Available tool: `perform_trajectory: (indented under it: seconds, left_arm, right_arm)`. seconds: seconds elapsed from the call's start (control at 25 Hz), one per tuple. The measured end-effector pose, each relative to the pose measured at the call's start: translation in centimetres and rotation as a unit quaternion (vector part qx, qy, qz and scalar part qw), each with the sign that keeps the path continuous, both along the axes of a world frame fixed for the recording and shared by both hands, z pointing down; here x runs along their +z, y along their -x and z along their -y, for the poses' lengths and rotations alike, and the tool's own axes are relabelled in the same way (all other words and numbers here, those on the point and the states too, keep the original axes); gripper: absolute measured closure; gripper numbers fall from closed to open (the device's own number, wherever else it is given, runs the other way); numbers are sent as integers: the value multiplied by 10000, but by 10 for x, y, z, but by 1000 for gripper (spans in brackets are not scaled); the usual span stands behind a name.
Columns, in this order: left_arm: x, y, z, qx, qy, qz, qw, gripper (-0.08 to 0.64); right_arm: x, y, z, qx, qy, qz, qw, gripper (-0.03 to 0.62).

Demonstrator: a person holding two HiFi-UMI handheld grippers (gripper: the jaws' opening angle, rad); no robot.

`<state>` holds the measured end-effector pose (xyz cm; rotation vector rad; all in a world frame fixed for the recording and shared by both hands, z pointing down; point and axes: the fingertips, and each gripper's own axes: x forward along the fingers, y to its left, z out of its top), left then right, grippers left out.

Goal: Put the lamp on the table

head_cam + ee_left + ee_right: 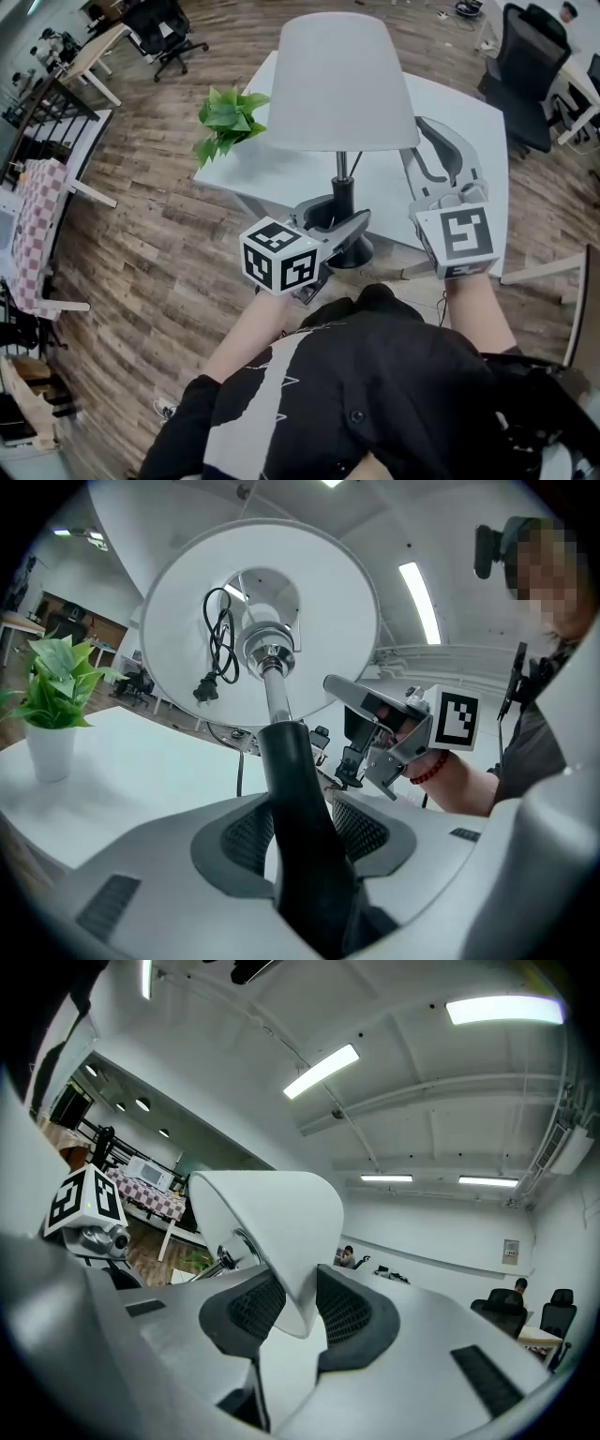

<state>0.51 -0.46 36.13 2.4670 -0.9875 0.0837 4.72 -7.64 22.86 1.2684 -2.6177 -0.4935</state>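
The lamp (342, 84) has a white cone shade, thin metal rod and black stem (342, 199); left gripper (298, 829) clamps the stem; right gripper (300, 1302) pinches the shade's rim.

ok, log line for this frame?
left gripper: shut on lamp stem | right gripper: shut on lampshade rim | lamp base: at table edge, contact unclear

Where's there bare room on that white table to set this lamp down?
Bare tabletop shows right of the lampshade, toward the far corner, and between the plant and the lamp's stem. The plant crowds the left corner.
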Motion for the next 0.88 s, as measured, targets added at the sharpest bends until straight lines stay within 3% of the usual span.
perform_trajectory:
  seconds: [0.48,0.88]
  left_arm:
    - [25,17,18,52,466,-88,9989,357]
    - [31,22,77,187,534,-170,9983,356]
  right_arm:
    - [31,23,34,-54,478,179,9987,483]
    - [39,25,98,19,428,247,9988,483]
